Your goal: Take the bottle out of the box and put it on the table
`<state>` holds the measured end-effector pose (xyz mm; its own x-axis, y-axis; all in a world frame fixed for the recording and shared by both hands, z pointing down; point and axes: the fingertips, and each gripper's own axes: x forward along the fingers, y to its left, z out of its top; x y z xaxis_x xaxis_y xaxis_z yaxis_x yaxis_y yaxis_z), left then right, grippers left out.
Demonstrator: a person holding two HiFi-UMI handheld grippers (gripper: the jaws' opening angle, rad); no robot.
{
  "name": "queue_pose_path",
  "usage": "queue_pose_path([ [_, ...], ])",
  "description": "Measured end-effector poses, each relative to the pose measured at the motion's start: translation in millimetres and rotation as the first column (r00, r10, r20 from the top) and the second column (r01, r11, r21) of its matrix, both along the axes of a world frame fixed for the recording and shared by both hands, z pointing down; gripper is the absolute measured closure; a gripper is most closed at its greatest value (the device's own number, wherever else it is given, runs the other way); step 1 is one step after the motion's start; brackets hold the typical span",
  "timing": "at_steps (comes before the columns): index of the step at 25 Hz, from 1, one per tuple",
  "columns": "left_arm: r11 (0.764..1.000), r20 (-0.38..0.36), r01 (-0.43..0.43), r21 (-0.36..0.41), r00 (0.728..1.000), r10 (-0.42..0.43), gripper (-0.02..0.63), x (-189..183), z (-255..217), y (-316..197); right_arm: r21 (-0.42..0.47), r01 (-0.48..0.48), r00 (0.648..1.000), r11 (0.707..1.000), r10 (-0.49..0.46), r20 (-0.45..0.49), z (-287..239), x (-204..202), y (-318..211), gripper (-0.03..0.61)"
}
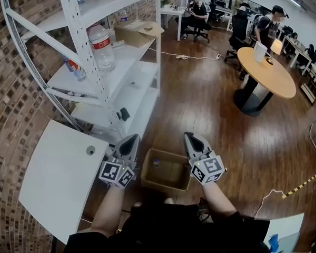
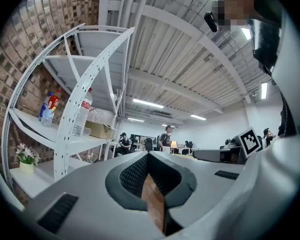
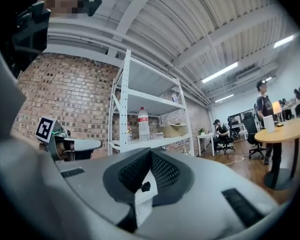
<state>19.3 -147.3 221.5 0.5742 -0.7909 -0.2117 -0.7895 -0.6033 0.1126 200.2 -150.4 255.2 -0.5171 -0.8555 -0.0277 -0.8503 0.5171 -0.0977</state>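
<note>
An open cardboard box point(image 1: 175, 176) stands on the wooden floor just in front of me, between my two hands. Inside it, near its far left corner, stands a small bottle point(image 1: 156, 163) with a dark cap. My left gripper point(image 1: 132, 138) hovers beside the box's left wall, and my right gripper point(image 1: 189, 135) beside its right wall. Both point forward, above the box, and touch nothing. In the left gripper view the left gripper point(image 2: 148, 155) has its jaws together with nothing held. The right gripper point(image 3: 150, 152) looks the same in its own view. A white table point(image 1: 52, 183) is at my left.
A white metal shelf rack point(image 1: 113, 67) rises ahead on the left, holding a large water bottle point(image 1: 101, 47) and a cardboard box point(image 1: 134, 33). A round wooden table point(image 1: 266, 70) and seated people are farther back. A small round object point(image 1: 90, 150) lies on the white table.
</note>
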Motion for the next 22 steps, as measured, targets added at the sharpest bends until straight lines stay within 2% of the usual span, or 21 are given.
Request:
queue_pose_path([
  [5, 0.998, 0.044, -0.010, -0.070, 0.999, 0.013, 0.620, -14.5, 28.5, -11.4, -0.072, 0.011, 1.000, 0.997, -0.011, 0.001, 33.0, -25.6, -11.3, 0.574],
  [11, 0.983, 0.093, -0.008, -0.184, 0.995, 0.025, 0.620, -27.9, 94.6, -24.8, -0.204, 0.003, 1.000, 0.979, -0.007, -0.015, 105.3, -42.8, -23.5, 0.574],
  [18, 0.948, 0.092, -0.002, -0.317, 0.995, 0.032, 0.620, -39.2, 168.5, -31.8, -0.351, -0.021, 1.000, 0.936, 0.020, -0.007, 185.9, -49.3, -24.4, 0.574],
  [22, 0.924, 0.103, 0.000, -0.382, 0.994, 0.042, 0.620, -44.0, 218.2, -41.6, -0.432, -0.019, 0.999, 0.902, -0.004, -0.051, 242.8, -60.7, -29.9, 0.574],
])
